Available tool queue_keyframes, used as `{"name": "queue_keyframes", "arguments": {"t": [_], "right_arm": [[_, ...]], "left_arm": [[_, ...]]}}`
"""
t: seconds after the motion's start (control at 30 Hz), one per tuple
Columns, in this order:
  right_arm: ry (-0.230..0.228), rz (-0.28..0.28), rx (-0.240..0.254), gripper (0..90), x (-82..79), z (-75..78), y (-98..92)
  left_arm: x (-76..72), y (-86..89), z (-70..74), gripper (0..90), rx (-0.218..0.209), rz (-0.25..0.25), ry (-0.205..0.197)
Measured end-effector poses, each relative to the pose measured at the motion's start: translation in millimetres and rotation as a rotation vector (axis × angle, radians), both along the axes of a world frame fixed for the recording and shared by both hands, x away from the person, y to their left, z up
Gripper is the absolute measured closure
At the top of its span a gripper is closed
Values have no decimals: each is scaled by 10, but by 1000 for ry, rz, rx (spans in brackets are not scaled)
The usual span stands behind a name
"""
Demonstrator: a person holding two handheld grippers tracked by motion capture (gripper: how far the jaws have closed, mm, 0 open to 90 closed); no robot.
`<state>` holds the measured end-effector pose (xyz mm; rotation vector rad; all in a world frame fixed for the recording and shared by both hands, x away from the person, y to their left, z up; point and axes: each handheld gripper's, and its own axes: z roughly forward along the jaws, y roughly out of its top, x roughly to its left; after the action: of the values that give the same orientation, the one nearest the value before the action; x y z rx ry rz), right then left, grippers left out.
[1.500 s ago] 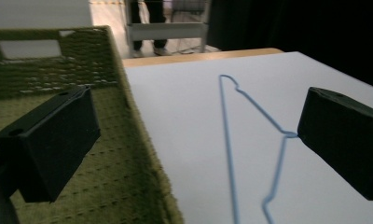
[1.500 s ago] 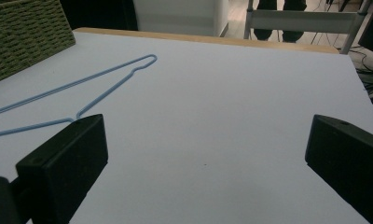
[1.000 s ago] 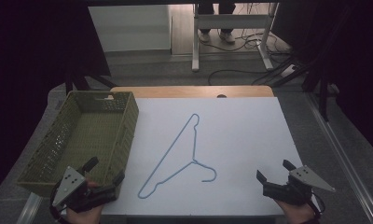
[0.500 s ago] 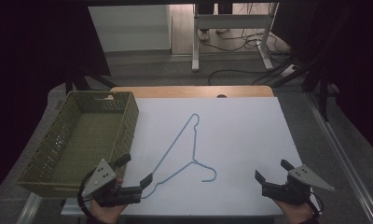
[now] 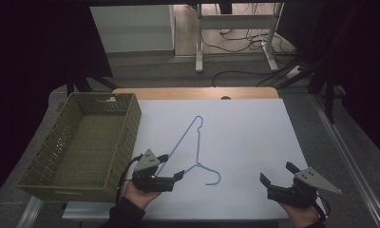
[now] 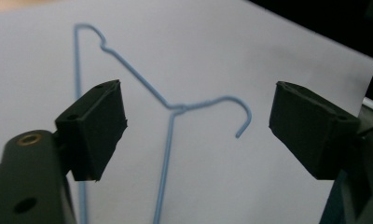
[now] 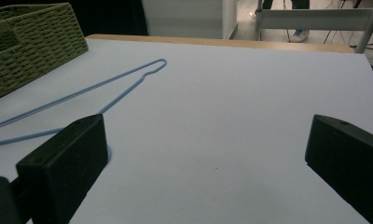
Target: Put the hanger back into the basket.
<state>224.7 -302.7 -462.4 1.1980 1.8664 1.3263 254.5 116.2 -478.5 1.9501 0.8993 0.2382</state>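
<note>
A fixed camera is looking forward and down from above the person's side of the worktop [image 5: 254, 142], taking in its whole white surface from some distance. A second camera is riding on the left tongs [image 5: 175, 166], looking closely along their two black jaws at the blue wire hanger [image 6: 175, 107] lying just ahead. A third camera is riding on the right tongs [image 5: 276, 176], sitting low over the surface and facing across it toward the far edge and the green basket [image 7: 31, 37]. All three views are sharing the hanger and the white surface around it.
</note>
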Motion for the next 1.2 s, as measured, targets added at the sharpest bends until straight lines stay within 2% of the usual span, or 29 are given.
{"name": "queue_keyframes", "arguments": {"t": [0.1,0.13,0.2,0.33,0.37,0.43,0.47,0.5,0.6,0.63,0.73,0.77,0.8,0.83,0.87,0.93,1.0,1.07,1.1,1.13,1.2], "right_arm": [[4,0,5,0,3,-1,1],[4,1,5,0,5,-2,0],[6,0,9,0,6,-3,1],[7,2,15,0,11,-4,-3],[7,1,16,0,11,-4,-5],[9,2,16,0,14,-6,-12],[10,2,17,0,15,-7,-14],[10,2,17,0,15,-7,-14],[9,3,17,0,14,-6,-11],[9,3,17,0,14,-5,-10],[10,4,17,0,13,-4,-6],[10,4,17,0,13,-4,-6],[10,5,15,0,13,-5,-2],[10,5,15,0,13,-5,-2],[11,5,17,0,16,-6,-1],[11,5,16,0,17,-8,2],[11,6,17,0,18,-8,4],[11,7,14,0,17,-10,7],[12,8,15,0,17,-9,8],[9,10,14,0,13,-5,12],[5,13,13,0,9,-6,18]], "left_arm": [[130,-122,-132,262,47,-18,43],[130,-122,-132,263,47,-18,43],[229,-219,-245,301,85,-29,66],[308,-279,-327,367,114,-31,80],[351,-302,-368,384,126,-37,103],[371,-317,-387,407,138,-38,117],[390,-348,-419,424,177,-31,119],[390,-348,-419,453,177,-31,119],[416,-391,-481,502,223,-22,137],[416,-391,-481,506,223,-22,137],[434,-416,-534,542,257,-36,159],[433,-413,-542,542,264,-36,149],[442,-399,-541,594,265,-36,151],[452,-386,-545,594,252,-28,157],[461,-370,-547,663,253,-25,157],[434,-368,-564,686,262,-12,133],[430,-368,-567,694,261,-7,131],[419,-376,-566,723,276,-2,116],[408,-383,-566,761,283,0,107],[392,-391,-570,841,290,-9,94],[363,-410,-575,859,309,-13,67]]}}
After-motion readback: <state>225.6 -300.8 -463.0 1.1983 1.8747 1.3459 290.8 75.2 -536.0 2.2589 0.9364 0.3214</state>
